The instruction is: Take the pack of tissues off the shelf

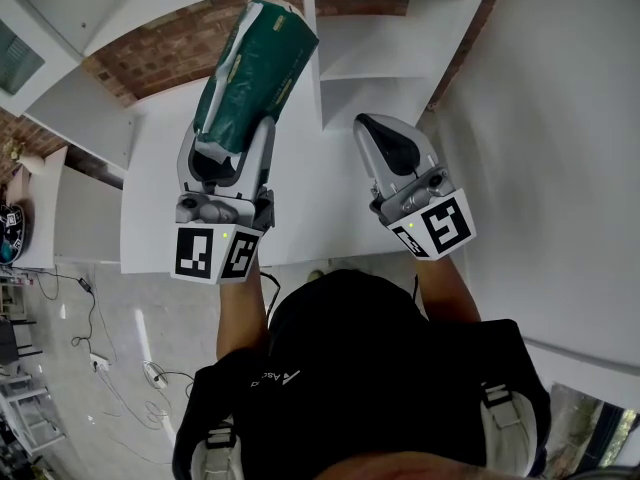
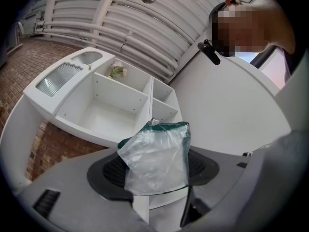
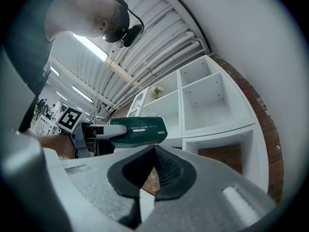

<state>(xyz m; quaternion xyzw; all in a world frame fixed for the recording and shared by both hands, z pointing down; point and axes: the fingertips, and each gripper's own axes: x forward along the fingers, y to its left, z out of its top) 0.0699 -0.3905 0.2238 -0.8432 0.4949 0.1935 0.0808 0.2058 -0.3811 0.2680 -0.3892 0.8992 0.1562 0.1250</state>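
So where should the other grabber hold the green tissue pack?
Probably the far half of the tissue pack, coming from its right side. The left gripper pinches the near end, and the long, soft pack sticks out beyond it, free. The right gripper, shut now, would need to open first.

**Surroundings: fixtures and loose items**

Red brick wall point(image 1: 165, 53) at rear; plain white wall point(image 1: 560, 118) at right. Grey floor point(image 1: 110, 408) carries loose cables point(image 1: 93, 318) and a white power strip point(image 1: 155, 374). Ribbed white ceiling point(image 2: 145, 23) overhead, with strip lights point(image 3: 91, 46).
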